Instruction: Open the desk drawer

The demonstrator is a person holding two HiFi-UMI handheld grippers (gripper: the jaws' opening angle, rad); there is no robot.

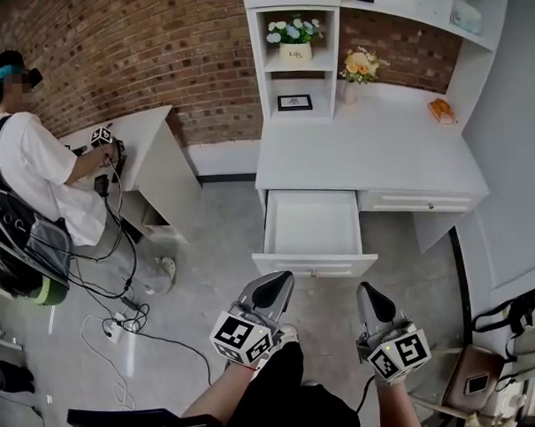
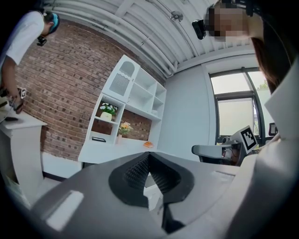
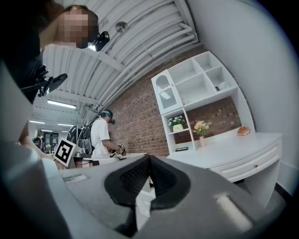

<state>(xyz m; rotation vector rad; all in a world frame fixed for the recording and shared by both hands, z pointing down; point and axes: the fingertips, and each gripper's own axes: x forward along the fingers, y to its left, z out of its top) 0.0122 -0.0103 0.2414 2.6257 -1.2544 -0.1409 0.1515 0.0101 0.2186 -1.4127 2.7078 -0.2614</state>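
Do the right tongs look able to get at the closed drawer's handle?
Probably yes: only bare floor lies between the right tongs and the closed drawer, and the open drawer beside it juts out clear of that path. The tongs are shut, so they'd need opening first.

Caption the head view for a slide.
Desk drawer pulled out and empty; left gripper and right gripper, both shut, hover short of it.
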